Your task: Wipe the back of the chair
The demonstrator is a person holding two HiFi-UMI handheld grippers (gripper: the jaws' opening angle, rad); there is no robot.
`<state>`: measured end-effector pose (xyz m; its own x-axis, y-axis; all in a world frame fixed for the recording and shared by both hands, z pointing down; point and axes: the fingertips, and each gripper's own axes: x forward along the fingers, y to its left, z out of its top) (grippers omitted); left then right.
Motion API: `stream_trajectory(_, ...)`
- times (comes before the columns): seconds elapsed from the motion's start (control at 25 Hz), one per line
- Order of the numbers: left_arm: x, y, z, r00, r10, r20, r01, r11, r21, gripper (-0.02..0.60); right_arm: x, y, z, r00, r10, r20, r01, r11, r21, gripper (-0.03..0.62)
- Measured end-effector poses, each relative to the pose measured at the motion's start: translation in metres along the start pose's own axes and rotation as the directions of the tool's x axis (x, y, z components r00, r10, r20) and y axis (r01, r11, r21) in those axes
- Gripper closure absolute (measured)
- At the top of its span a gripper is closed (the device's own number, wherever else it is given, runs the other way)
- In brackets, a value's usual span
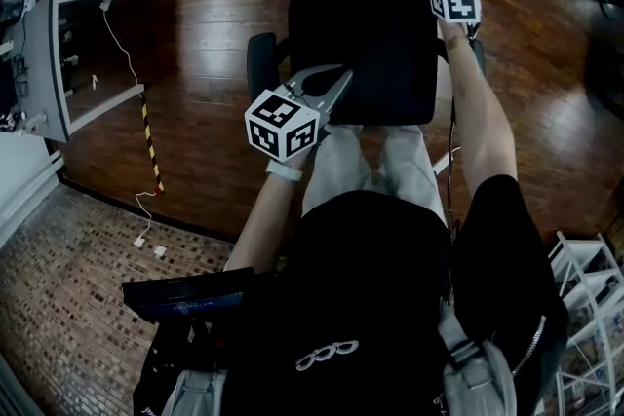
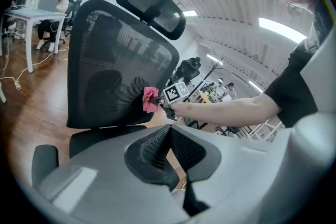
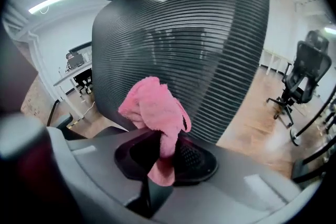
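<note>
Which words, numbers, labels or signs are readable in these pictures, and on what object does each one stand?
There are no readable words or numbers anywhere.
On the left marker cube and the right marker cube: only black-and-white square patterns.
On the black shirt: a white looped emblem, not legible as letters.
On the pink cloth: no print visible.

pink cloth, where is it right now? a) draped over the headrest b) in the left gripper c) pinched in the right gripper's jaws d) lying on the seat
C: in the right gripper view, the right gripper is shut on the pink cloth, in front of the mesh chair back.
</note>
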<state>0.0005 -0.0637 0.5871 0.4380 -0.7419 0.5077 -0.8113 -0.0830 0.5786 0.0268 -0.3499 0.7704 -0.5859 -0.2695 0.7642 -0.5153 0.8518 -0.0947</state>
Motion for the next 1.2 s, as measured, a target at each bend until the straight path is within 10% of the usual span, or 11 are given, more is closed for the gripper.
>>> stream_trajectory(0.6,0.029,-0.023,-0.002,0.999,-0.037,-0.016,0.037,0.999,0.005,0.589,-0.053,-0.112,-0.059,0.960,-0.270,-0.076,0.281,0.925,0.258,0.548)
stream_trajectory(0.92,0.005,0.004,-0.005,1.000,0.001,0.002,-0.001,1.000,-0.027,0.589,-0.012,-0.056,-0.048,0.959,-0.244,-0.144,0.252,0.967,0.041,0.549)
stream_trajectory(1.2,-0.027,0.034,-0.009,0.998,0.041,0.038,-0.038,0.997,-0.073,0.589,-0.012,-0.038,-0.045,0.942,-0.297,-0.157,0.306,0.951,0.039,0.549)
